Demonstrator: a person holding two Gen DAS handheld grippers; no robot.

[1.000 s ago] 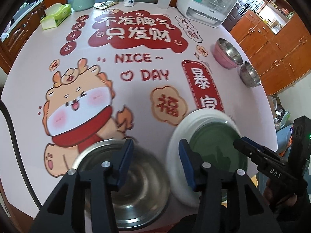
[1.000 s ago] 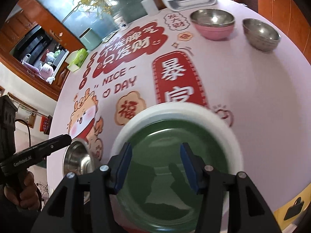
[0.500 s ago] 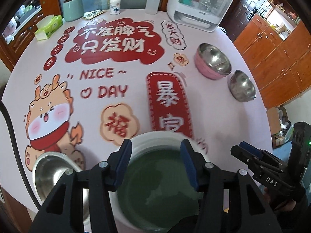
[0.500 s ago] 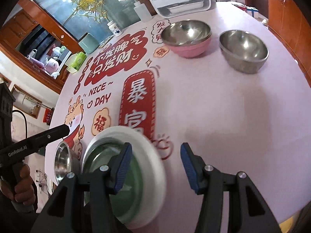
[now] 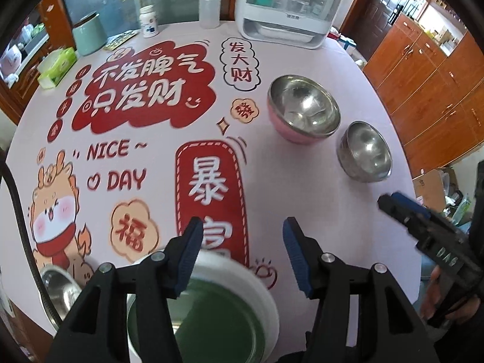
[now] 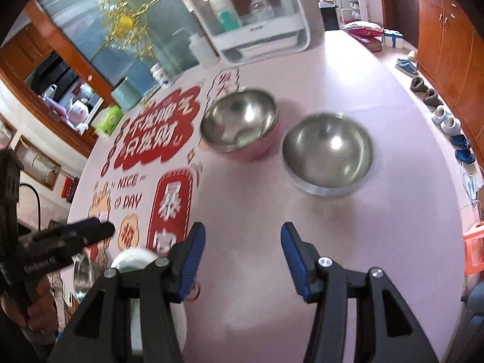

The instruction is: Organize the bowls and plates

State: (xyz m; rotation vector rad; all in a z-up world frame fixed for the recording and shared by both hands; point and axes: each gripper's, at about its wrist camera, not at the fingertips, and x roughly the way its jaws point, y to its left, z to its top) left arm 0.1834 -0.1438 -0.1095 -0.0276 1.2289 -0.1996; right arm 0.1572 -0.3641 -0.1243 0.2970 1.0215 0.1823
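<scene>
A green plate (image 5: pixel 211 317) lies in a white plate (image 5: pixel 245 275) at the table's near edge, with a steel dish (image 5: pixel 57 287) to its left. Farther right stand a pink bowl with a steel lining (image 5: pixel 302 109) and a steel bowl (image 5: pixel 364 154). My left gripper (image 5: pixel 242 230) hovers over the white plate's far rim, its jaws opening with nothing between them. My right gripper (image 6: pixel 242 233) is open and empty over bare tablecloth, short of the steel bowl (image 6: pixel 328 154) and the pink bowl (image 6: pixel 239 121). The white plate (image 6: pixel 133 257) is mostly hidden behind its left finger.
A white dish cabinet (image 5: pixel 287 6), squeeze bottle (image 5: pixel 208 9), pill bottle (image 5: pixel 149 21), green canister (image 5: pixel 89 34) and tissue box (image 5: pixel 57 66) line the table's far edge. Wooden cupboards (image 5: pixel 423 75) stand to the right. The table edge curves close behind the steel bowl.
Both grippers have swept to the right, off the steel dish and the green plate and toward the two bowls, which now look larger. The left jaws stand slightly wider.
</scene>
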